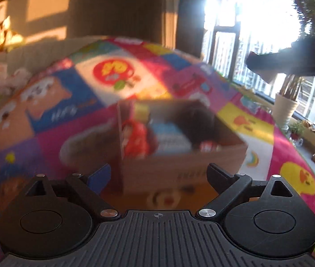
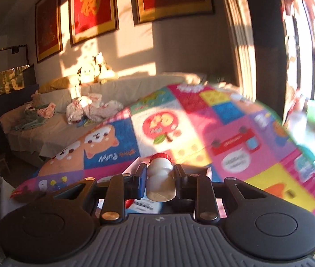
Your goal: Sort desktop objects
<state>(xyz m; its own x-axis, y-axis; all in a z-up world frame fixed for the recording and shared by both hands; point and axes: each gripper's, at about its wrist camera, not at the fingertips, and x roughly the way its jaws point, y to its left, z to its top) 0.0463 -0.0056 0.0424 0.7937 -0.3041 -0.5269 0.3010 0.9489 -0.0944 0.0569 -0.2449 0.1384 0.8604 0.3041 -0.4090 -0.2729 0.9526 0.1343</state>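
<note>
A cardboard box (image 1: 179, 146) is set on the play mat (image 1: 68, 115), with packets lying inside; a sofa (image 2: 52, 120) is placed behind the mat.

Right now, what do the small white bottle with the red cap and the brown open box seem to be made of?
The small white bottle with the red cap, clamped in the right tool, looks like smooth, slightly translucent plastic: light glows through its waisted body. The brown open box looks like matte cardboard, with thin straight walls and no shine, though blur leaves this uncertain.
</note>
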